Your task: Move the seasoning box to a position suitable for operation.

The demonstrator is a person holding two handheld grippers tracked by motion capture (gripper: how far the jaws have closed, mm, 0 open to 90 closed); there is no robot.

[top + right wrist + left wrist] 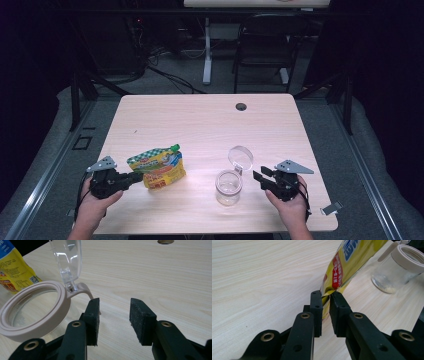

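- The left gripper [134, 178] has its jaws pinched on the lower edge of a yellow foil spouted pouch with a green cap [157, 167], which sits on the near left part of the light wooden table [200, 125].
- In the left gripper view the pouch [342, 270] rises tilted from between the jaws.
- The right gripper [256, 175] holds its jaws apart, gripping nothing, just beside a clear glass jar with a beige rim [229, 187].
- The jar's clear hinged lid [240, 157] stands flipped open.

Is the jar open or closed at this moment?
Open. The jar stands upright and its clear lid is flipped up behind the rim; the right gripper view looks straight into its mouth.
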